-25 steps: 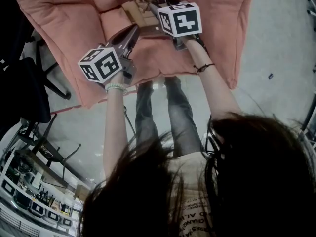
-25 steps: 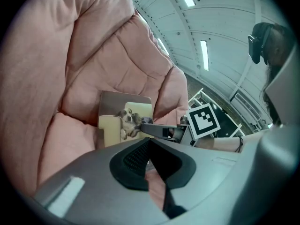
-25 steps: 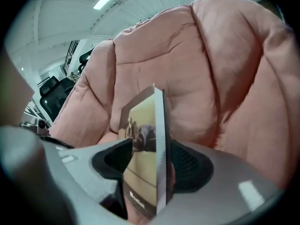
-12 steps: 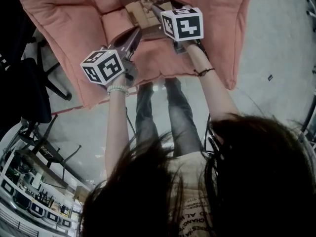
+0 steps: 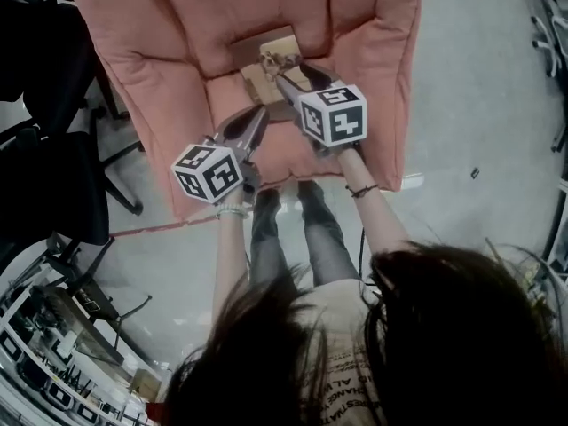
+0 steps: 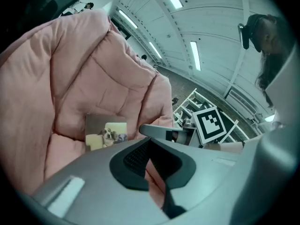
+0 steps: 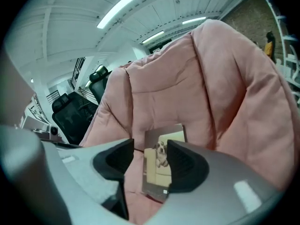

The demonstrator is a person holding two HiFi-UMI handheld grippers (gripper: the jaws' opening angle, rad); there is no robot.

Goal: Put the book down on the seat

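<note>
1. The book (image 5: 266, 67) is down on the seat (image 5: 213, 105). It sits at the back of the cushion with its top edge leaning on the backrest (image 5: 248, 7), and the cover photo of a dog faces out.
2. The right gripper (image 7: 150, 159) has its jaws spread, though they have just been closing a little. In its own view the book shows through the gap, but it lies beyond the pads and neither pad presses on it.
3. The left gripper (image 6: 150, 146) has its jaws pressed together at the tips, with nothing pinched. Only a sliver of pink cushion shows behind them. The book sits off to the left in its view, clear of the jaws.
4. In the head view both grippers hang above the front of the seat, the right one nearer the book and the left one lower and to the side.
5. The seat is a soft, quilted, salmon-pink chair (more a big padded nest than a chair), with puffy arms folding up on both sides.
6. Pale grey floor (image 5: 470, 105) lies around it, smooth and slightly glossy.
7. Black office chairs (image 5: 44, 149) stand at the left of the head view.
8. Overhead is a white ribbed ceiling (image 7: 70, 27) with long strip lights (image 7: 117, 3).
9. White racks (image 6: 192, 104) stand past the chair in the left gripper view.
</note>
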